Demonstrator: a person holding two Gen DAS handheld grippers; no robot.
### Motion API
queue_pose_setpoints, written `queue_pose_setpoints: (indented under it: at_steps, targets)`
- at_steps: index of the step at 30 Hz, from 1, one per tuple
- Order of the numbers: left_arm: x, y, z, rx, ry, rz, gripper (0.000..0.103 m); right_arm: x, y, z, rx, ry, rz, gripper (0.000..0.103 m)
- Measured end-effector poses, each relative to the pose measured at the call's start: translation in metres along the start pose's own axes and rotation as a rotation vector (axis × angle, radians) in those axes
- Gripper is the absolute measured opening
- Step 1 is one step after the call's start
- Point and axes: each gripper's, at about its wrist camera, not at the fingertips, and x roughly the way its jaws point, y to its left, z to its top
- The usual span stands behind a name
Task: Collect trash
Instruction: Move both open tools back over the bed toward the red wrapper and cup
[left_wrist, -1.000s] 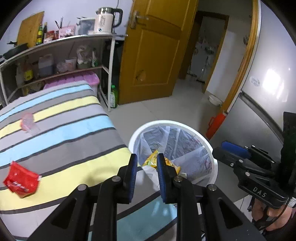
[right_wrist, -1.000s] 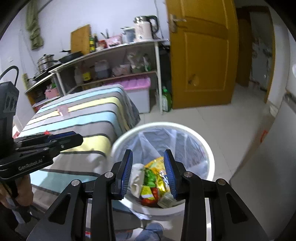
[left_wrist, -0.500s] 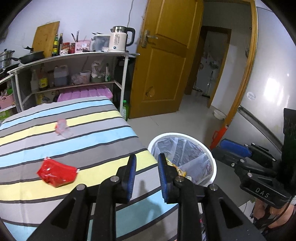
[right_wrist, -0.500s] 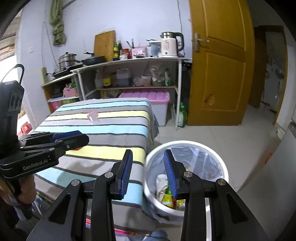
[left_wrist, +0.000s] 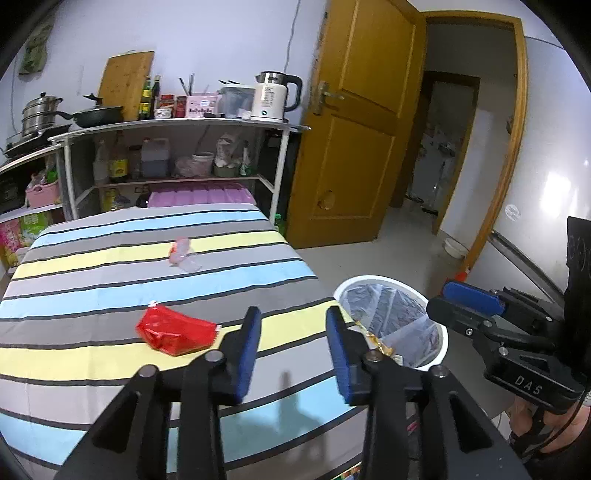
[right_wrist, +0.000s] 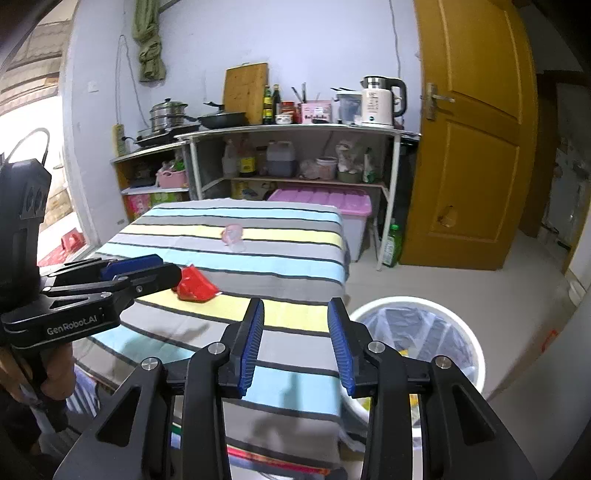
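**Both claws empty, two bits of trash left on the worktop**

Your left claw (left_wrist: 291, 347) is spread w/ nothing between the pads; its jaws have just been opening. Your right claw (right_wrist: 295, 343) is also spread and empty. Both point down across the near edge of the striped worktop (left_wrist: 92, 291), away from the bin (left_wrist: 391, 325), which suggests you're lining up for the next pickup, not dropping anything.

Take the bin as the reference. It stands on the floor just off the worktop's right corner, lined w/ a clear bag, some wrappers already inside, so it's close enough to swing over without walking. The red packet (left_wrist: 175, 330) lies on the worktop to the bin's left, just beside the left claw's left finger in the left wrist view. It's the nearer piece and probably your next target. The pink wrapper (left_wrist: 183, 254) sits farther from the bin, toward the shelf side, well apart from the packet.

The packet looks crinkly and puffed, so pinch an edge, not the middle. The pink one is thin and partly see-through, likely to slip.
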Motion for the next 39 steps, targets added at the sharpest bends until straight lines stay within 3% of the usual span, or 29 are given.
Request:
queue_pose_setpoints:
  at_steps: [16, 26, 39]
  targets:
    - [-0.01, 0.066, -0.027, -0.099, 0.014, 0.128, 0.05, 0.035, 0.036, 0.002, -0.037, 0.047, 0.096, 0.046]
    - [0.007, 0.088, -0.04, -0.14, 0.064, 0.146, 0.056, 0.062, 0.044, 0.004, -0.049, 0.082, 0.135, 0.046]
    - [-0.003, 0.132, -0.04, -0.204, 0.039, 0.213, 0.056, 0.127, 0.097, 0.009, -0.167, 0.153, 0.285, 0.046]
